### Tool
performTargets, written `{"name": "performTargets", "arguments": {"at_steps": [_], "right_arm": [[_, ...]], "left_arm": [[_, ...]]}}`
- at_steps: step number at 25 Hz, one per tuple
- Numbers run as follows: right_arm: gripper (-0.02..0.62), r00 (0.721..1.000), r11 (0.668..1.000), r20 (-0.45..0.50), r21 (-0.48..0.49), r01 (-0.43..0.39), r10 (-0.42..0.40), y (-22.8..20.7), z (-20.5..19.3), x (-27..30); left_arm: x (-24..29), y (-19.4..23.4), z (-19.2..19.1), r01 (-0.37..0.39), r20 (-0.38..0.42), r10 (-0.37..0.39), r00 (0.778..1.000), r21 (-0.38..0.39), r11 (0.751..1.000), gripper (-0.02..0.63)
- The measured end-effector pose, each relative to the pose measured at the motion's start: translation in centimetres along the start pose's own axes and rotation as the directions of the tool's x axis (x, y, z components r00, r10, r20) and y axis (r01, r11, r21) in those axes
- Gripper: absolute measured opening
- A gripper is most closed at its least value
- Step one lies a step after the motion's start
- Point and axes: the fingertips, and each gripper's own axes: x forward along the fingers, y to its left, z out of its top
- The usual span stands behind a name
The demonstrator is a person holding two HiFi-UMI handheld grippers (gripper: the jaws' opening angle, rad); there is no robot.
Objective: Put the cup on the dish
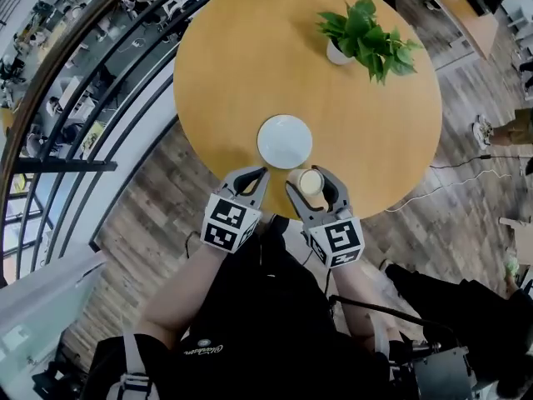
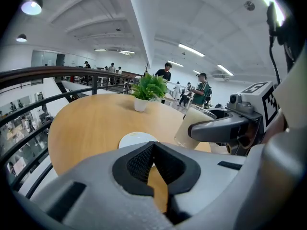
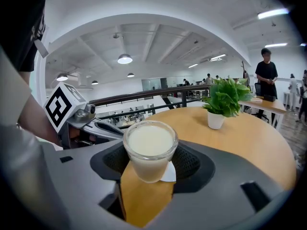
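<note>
A small glass cup (image 1: 311, 182) of creamy white liquid sits between the pads of my right gripper (image 1: 309, 178), which is shut on it near the table's front edge. In the right gripper view the cup (image 3: 150, 150) stands upright in the jaws, with a sliver of the white dish (image 3: 169, 174) behind its base. The round white dish (image 1: 284, 141) lies bare on the wooden table (image 1: 250, 57), just beyond and left of the cup. My left gripper (image 1: 252, 177) is shut on nothing, close beside the dish's near rim. In the left gripper view the dish (image 2: 136, 139) lies ahead and the cup (image 2: 191, 127) to the right.
A potted green plant (image 1: 366, 36) stands at the table's far right. A dark curved railing (image 1: 100, 98) runs past the table's left side, with a lower floor beyond it. People stand in the background behind the table.
</note>
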Motion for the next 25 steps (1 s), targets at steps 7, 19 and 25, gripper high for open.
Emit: {"name": "performTargets", "arguments": {"at_steps": [7, 19, 25], "right_arm": [[0.261, 0.999, 1.000, -0.046, 0.003, 0.001, -0.001, -0.9, -2.5, 1.7], [0.261, 0.999, 0.999, -0.043, -0.050, -0.002, 0.000, -2.0, -1.6, 5.9], [0.261, 0.999, 0.995, -0.048, -0.099, 0.014, -0.019, -3.5, -0.8, 9.4]], "left_arm": [[1.7, 1.1, -1.3, 0.002, -0.028, -0.003, 1.000, -0.007, 1.000, -0.002], [2.8, 2.5, 0.2, -0.020, -0.006, 0.020, 1.000, -0.013, 1.000, -0.003], [2.6, 3.0, 0.1, -0.029, -0.012, 0.029, 1.000, -0.023, 0.999, -0.003]]}}
